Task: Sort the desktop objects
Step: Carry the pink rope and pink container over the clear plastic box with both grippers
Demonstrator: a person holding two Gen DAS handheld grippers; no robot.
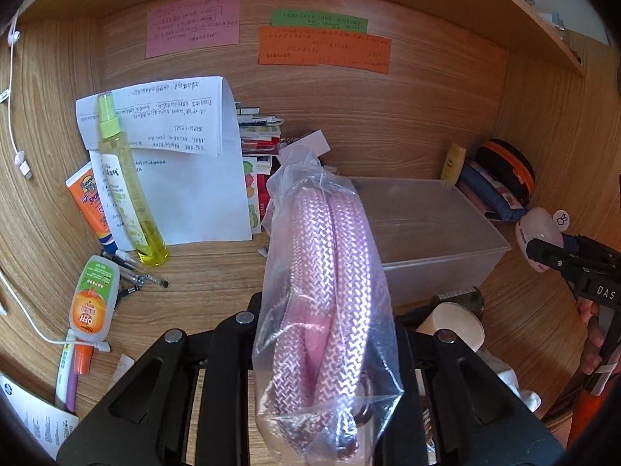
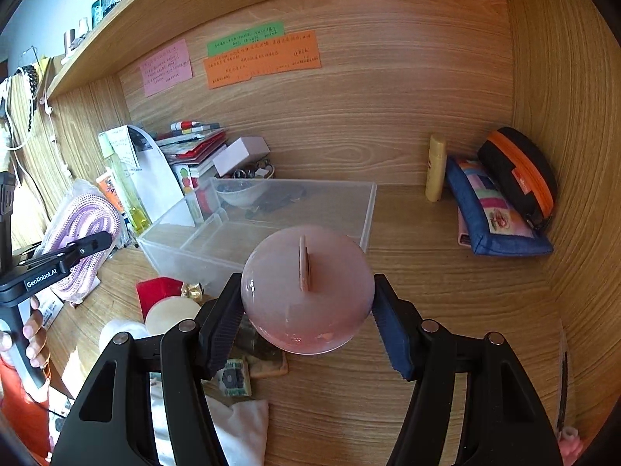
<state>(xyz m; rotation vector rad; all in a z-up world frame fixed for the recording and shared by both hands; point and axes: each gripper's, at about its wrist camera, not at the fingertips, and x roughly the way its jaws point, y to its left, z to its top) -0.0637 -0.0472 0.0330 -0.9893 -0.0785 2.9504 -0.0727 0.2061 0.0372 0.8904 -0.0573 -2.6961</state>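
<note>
My left gripper (image 1: 326, 334) is shut on a clear plastic bag with a coiled pink braided cord (image 1: 330, 272), held upright above the desk, left of the clear plastic storage box (image 1: 434, 233). The bag and cord also show in the right wrist view (image 2: 85, 225). My right gripper (image 2: 306, 310) is shut on a round pink object with a small tab on top (image 2: 306, 287), held above the desk just in front of the box (image 2: 271, 225). The same pink object shows at the right edge of the left wrist view (image 1: 539, 233).
On the left stand a yellow spray bottle (image 1: 128, 186), an orange sunscreen tube (image 1: 89, 202), an OFF bottle (image 1: 93, 303), pens and white papers (image 1: 186, 163). Pouches (image 2: 496, 206) and a yellow tube (image 2: 434, 167) lie at the back right. A cup (image 1: 454, 322) and cloth (image 2: 236, 423) lie in front.
</note>
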